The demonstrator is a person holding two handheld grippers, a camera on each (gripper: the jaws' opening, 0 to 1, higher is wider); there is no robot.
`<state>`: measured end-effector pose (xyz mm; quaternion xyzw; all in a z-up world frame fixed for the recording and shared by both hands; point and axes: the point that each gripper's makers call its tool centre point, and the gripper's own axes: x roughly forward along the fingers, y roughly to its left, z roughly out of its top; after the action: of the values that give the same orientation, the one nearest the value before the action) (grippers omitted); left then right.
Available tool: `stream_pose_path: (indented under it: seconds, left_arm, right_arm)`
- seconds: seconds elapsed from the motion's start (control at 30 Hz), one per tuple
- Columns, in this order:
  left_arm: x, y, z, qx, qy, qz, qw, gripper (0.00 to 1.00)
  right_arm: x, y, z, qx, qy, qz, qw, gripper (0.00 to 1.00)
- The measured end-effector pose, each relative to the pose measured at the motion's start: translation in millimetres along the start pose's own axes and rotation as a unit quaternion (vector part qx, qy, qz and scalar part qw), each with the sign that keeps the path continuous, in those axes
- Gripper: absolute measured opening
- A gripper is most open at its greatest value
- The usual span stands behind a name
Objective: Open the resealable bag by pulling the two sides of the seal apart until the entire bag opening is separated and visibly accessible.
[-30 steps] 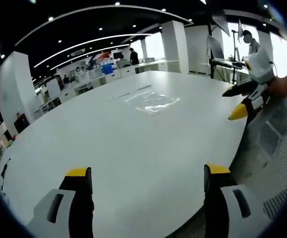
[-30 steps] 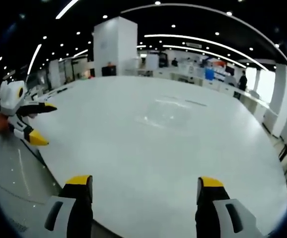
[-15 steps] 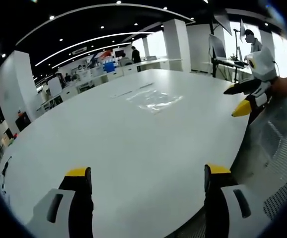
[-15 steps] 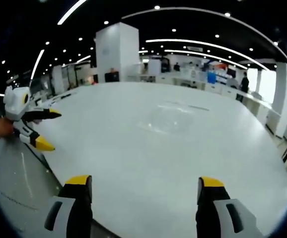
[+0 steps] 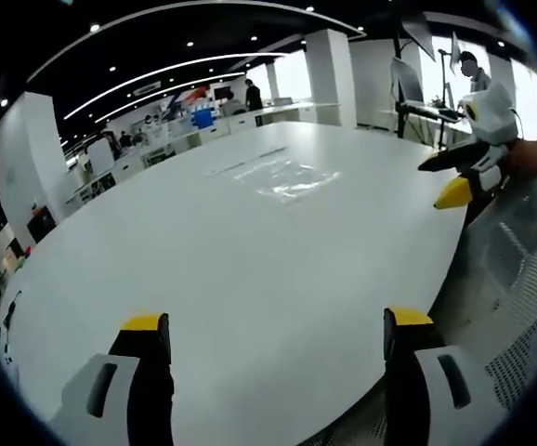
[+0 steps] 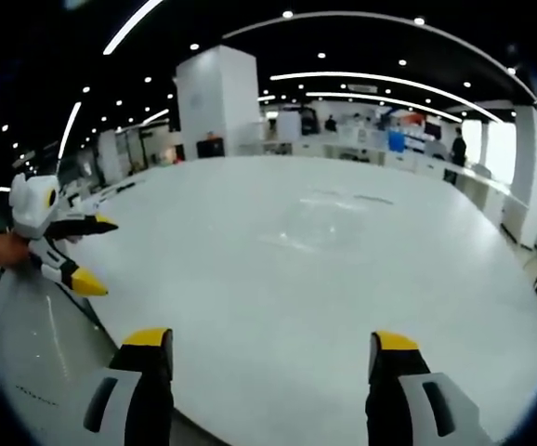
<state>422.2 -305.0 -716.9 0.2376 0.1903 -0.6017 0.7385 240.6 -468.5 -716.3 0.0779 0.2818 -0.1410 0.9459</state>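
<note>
Both tongs wide open, holding nothing: left tongs (image 5: 268,325), right tongs (image 6: 264,339). The clear bag (image 5: 285,177) lies flat mid-worktop (image 5: 203,269), well away from both. Risk I see: thin see-through film, easy to pinch both seal sides together or just shove it around.

Both grippers, left gripper (image 5: 273,325) and right gripper (image 6: 261,344), have black jaws with yellow tips on pale grey bodies with dark slots.

Open office, white table (image 5: 250,269), white pillar (image 6: 216,102), ceiling strip lights
</note>
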Motion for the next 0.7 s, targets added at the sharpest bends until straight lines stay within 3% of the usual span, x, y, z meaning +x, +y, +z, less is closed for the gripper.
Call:
stream_pose_path:
  seconds: [0.7]
  left_arm:
    - [-4.2,-12.3,13.0,-0.004,-0.031,-0.024,0.9992,0.94]
  right_arm:
    - [-3.9,-10.8,1.3,-0.004,-0.008,-0.023,0.9997,0.86]
